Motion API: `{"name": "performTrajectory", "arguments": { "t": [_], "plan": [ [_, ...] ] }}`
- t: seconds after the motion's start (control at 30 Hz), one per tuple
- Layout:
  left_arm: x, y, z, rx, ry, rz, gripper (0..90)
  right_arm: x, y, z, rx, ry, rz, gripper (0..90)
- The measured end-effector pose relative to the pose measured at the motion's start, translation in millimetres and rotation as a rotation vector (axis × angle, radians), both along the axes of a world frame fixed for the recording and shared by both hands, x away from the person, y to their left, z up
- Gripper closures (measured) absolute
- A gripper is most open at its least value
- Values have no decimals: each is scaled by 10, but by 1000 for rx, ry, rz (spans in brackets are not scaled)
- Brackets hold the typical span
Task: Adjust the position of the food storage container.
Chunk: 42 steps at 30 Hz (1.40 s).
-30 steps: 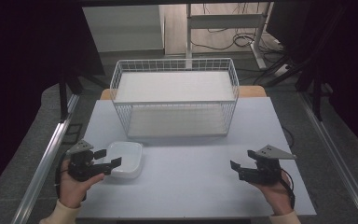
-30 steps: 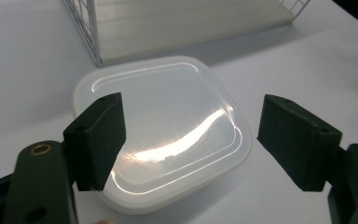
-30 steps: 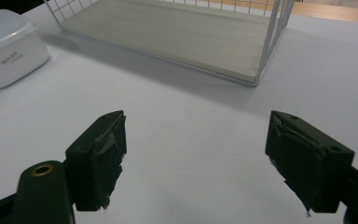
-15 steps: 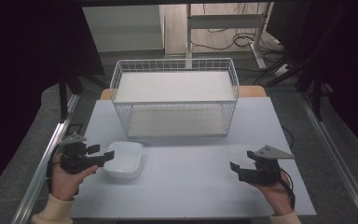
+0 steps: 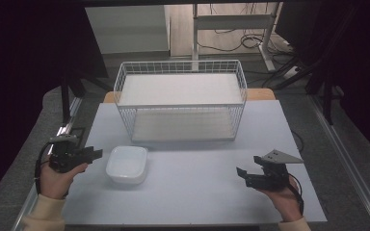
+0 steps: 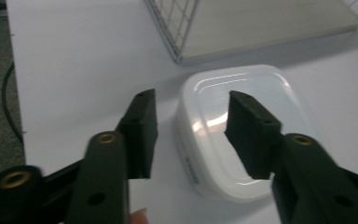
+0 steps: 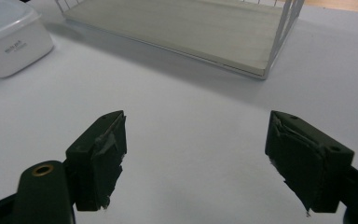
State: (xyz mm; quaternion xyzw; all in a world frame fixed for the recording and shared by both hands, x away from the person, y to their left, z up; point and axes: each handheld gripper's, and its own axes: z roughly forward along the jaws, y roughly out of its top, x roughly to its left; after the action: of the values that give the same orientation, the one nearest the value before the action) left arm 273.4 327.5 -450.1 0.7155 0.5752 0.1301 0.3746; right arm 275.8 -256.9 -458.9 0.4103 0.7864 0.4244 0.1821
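Plastic container [image 5: 127, 164], white, shallow and square with rounded corners, sits lid-up on the pale counter [image 5: 192, 192], just ahead of the left claw [image 5: 92, 154] and apart from it in the high view. In the left gripper view the container [image 6: 233, 135] lies beyond and below the tips, its near left corner showing through the gap between them; the jaws have just been closing and stand partly apart, with neither pad pressing on the plastic, so this claw [image 6: 191, 135] is released. Farther out past the container, a white wire basket [image 5: 180, 103] with a pale board in its bottom stands on the counter, its nearest corner close behind the container in the left gripper view. Well off to the other side, the right claw [image 5: 244, 174] rests low over bare counter, its jaws spread wide and empty; from it the container [image 7: 9, 39] is far off toward the upper left, the basket [image 7: 279, 32] ahead.
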Motion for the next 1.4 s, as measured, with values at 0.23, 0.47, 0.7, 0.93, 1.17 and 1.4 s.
{"name": "performTrajectory", "arguments": {
  "t": [0.23, 0.47, 0.7, 0.93, 1.17, 1.4],
  "plan": [
    [116, 120, -163, 22, 40, 41, 837, 1, -30, -1, -2, -4, -12, 208],
    [223, 173, -329, 27, 93, 42, 895, 7, -60, 1, -6, -10, -26, 208],
    [313, 133, -442, 28, 118, 26, 898, 9, -52, -7, -15, -9, -27, 208],
    [370, -7, -466, 18, 134, -23, 898, 7, -48, -12, -22, -6, -31, 208],
    [374, -55, -501, 5, 148, -44, 898, 8, -51, -11, -28, -6, -34, 208],
    [384, -137, -505, -6, 148, -66, 899, 0, -35, -4, -29, -7, -31, 208]
  ]
}}
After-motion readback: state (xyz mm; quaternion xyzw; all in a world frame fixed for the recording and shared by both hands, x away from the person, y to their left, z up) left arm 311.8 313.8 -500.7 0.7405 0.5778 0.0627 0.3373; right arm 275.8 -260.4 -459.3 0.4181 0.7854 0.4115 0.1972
